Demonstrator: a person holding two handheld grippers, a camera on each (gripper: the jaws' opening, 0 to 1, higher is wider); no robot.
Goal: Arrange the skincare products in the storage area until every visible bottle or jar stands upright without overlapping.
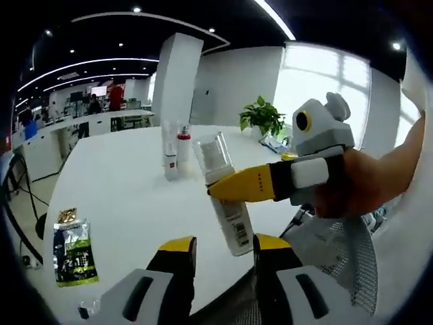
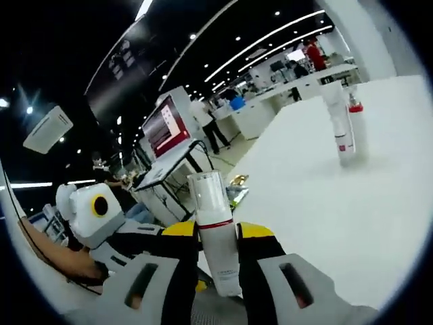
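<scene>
A white bottle with a clear cap [image 1: 225, 193] hangs tilted in the air over the near edge of the white table [image 1: 128, 196]. My right gripper [image 1: 233, 188] comes in from the right, held by a hand, and is shut across the bottle's middle. In the right gripper view the same bottle [image 2: 215, 223] stands between my right gripper's [image 2: 216, 235] yellow-tipped jaws. My left gripper [image 1: 223, 247] is open just below the bottle's bottom end, not touching it. Two slim bottles stand upright side by side further back: a pale one [image 1: 168, 154] and a red-collared one [image 1: 183, 145].
A green snack packet [image 1: 73, 252] lies flat near the table's left edge. A potted plant [image 1: 262, 116] stands at the far side. A mesh chair back [image 1: 355, 261] is close at lower right. Desks and people fill the room beyond [image 2: 223, 115].
</scene>
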